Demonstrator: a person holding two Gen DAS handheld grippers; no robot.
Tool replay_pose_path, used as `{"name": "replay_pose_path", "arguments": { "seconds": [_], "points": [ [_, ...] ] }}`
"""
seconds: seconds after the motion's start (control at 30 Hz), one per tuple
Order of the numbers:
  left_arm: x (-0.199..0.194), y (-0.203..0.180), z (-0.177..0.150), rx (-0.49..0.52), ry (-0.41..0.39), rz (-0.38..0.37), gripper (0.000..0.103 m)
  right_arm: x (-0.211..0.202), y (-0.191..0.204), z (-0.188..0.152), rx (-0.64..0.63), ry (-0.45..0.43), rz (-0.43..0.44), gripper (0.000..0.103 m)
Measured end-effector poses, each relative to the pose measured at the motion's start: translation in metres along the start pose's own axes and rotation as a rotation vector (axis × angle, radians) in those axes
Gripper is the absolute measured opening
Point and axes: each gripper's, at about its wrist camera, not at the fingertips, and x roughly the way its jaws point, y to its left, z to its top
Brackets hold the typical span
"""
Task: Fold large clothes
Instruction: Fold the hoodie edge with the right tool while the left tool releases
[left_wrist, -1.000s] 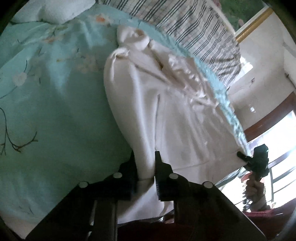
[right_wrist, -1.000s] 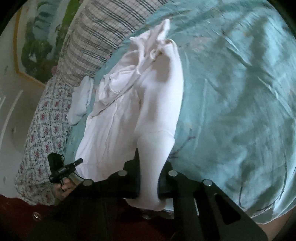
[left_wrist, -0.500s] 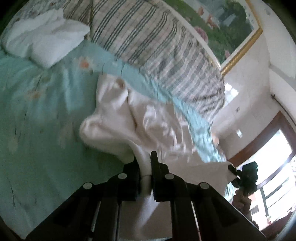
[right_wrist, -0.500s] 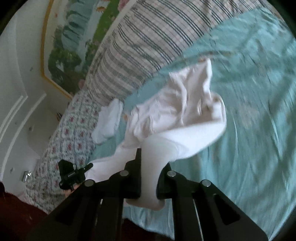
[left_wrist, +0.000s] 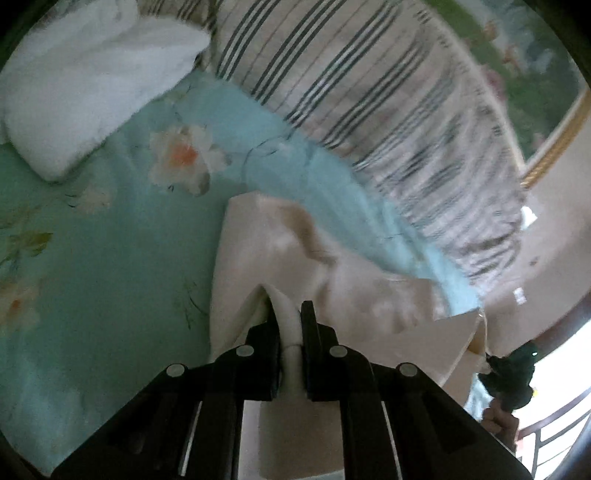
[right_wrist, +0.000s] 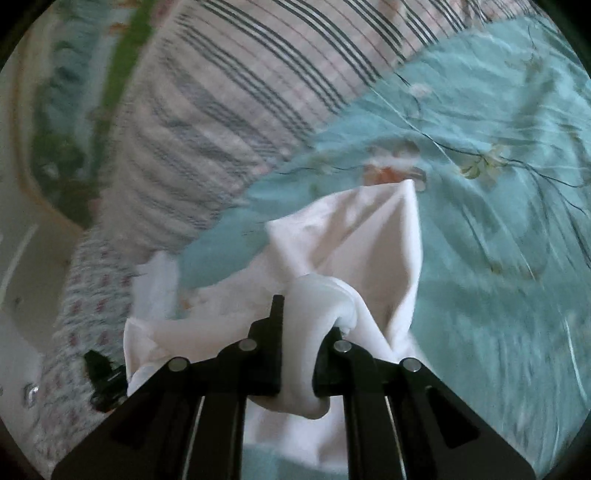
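Here, one folded white cloth (left_wrist: 85, 92) at far left on the teal floral bedspread (left_wrist: 103, 280); one striped pillow (left_wrist: 369, 92) behind. Left gripper (left_wrist: 289, 325) clamped on one white garment (left_wrist: 280, 258), lifted over the bedspread; right gripper (right_wrist: 301, 321) likewise pinching its bunched fabric.

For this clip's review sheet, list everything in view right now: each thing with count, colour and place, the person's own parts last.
white garment: one, white, bunched on the bed, an edge pinched in each pair of tongs.
bedsheet: one, turquoise with flower print, under the garment.
folded white cloth: one, white, far end of the sheet beside the striped bedding.
striped bedding: one, pale with dark stripes, along the head of the bed.
floral pillow: one, white with red flowers, beside the striped bedding.
framed picture: one, green scene, gold frame, on the wall.
left tongs: black, shut on the garment.
right tongs: black, shut on the garment.
hand: one, under the right tongs.
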Motion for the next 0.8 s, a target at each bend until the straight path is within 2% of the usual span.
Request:
{"name": "replay_pose_path", "arguments": {
  "seconds": [0.07, 0.17, 0.27, 0.3, 0.33, 0.37, 0.4, 0.43, 0.47, 0.53, 0.6, 0.73, 0.8],
  "points": [
    [0.028, 0.01, 0.006, -0.025, 0.034, 0.026, 0.009, 0.024, -0.011, 0.006, 0.022, 0.028, -0.034, 0.011],
    [0.056, 0.023, 0.011, -0.048, 0.07, 0.026, 0.01, 0.047, -0.026, 0.008, 0.058, 0.06, -0.05, 0.014],
    [0.057, 0.026, 0.014, -0.056, 0.075, -0.002, 0.016, 0.047, -0.038, 0.008, 0.118, 0.062, 0.001, 0.02],
    [0.051, 0.025, 0.013, -0.049, 0.068, -0.011, 0.023, 0.042, -0.039, 0.008, 0.13, 0.054, 0.022, 0.021],
    [0.043, 0.023, 0.011, -0.036, 0.057, -0.015, 0.028, 0.034, -0.04, 0.008, 0.136, 0.039, 0.041, 0.027],
    [0.034, 0.02, 0.007, -0.02, 0.044, -0.009, 0.038, 0.025, -0.04, 0.009, 0.138, 0.02, 0.051, 0.039],
    [0.022, 0.015, 0.002, 0.004, 0.027, 0.001, 0.048, 0.014, -0.038, 0.009, 0.135, -0.009, 0.059, 0.045],
    [0.012, 0.01, -0.004, 0.029, 0.015, 0.002, 0.05, -0.001, -0.036, 0.008, 0.122, -0.048, 0.064, 0.058],
    [0.002, 0.003, -0.012, 0.06, 0.011, -0.004, 0.05, -0.011, -0.032, 0.006, 0.105, -0.077, 0.063, 0.062],
    [-0.012, -0.012, -0.032, 0.12, 0.031, -0.038, 0.05, -0.028, -0.02, -0.002, 0.039, -0.098, 0.056, 0.062],
    [-0.013, -0.031, -0.056, 0.174, 0.081, -0.094, 0.051, -0.029, -0.003, -0.016, -0.065, -0.055, 0.052, 0.062],
    [0.021, -0.077, -0.102, 0.289, 0.252, -0.186, 0.05, 0.01, 0.039, -0.059, -0.361, 0.155, -0.036, 0.047],
    [0.041, -0.096, -0.114, 0.353, 0.296, -0.177, 0.05, 0.035, 0.053, -0.072, -0.454, 0.243, -0.075, 0.039]
  ]
}}
